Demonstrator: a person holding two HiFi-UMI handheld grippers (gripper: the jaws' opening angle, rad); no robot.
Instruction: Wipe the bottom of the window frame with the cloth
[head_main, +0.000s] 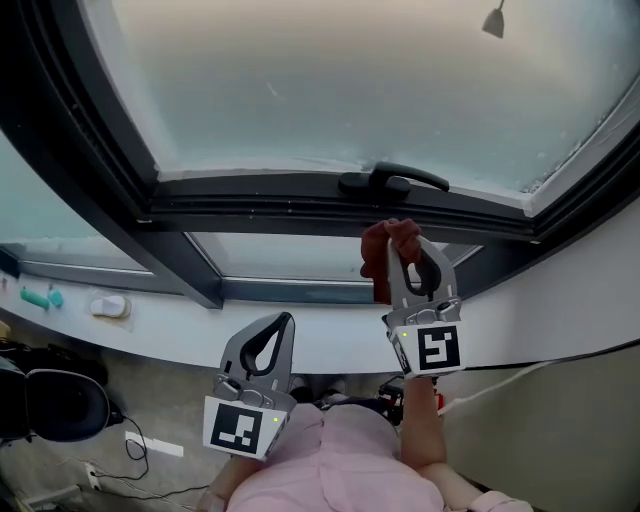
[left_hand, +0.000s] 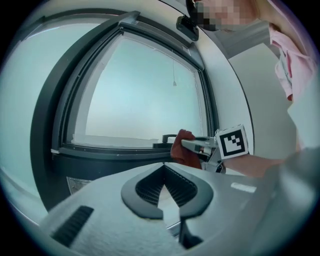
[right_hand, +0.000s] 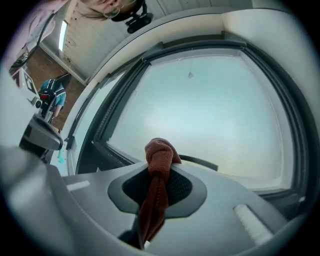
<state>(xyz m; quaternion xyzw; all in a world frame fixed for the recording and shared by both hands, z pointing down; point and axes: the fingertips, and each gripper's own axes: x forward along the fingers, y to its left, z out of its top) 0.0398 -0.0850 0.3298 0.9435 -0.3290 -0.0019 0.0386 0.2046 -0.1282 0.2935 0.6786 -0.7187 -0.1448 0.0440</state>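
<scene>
My right gripper (head_main: 405, 238) is shut on a reddish-brown cloth (head_main: 383, 252), bunched at the jaw tips and hanging down between them. It is held up just below the dark bottom rail of the window frame (head_main: 280, 198), under the black handle (head_main: 392, 182); I cannot tell whether the cloth touches the frame. In the right gripper view the cloth (right_hand: 159, 156) bulges out of the right gripper (right_hand: 161, 167) in front of the pane. My left gripper (head_main: 283, 325) is lower, left of it, over the white sill (head_main: 330, 338), shut and empty. In the left gripper view, the left gripper (left_hand: 169, 199) faces the cloth (left_hand: 181, 150).
A teal object (head_main: 42, 296) and a white one (head_main: 110, 306) lie on the sill at far left. A black rounded object (head_main: 55, 402) and a white power strip (head_main: 155, 445) with cables are on the floor below. A blind cord's end (head_main: 494, 20) hangs before the glass.
</scene>
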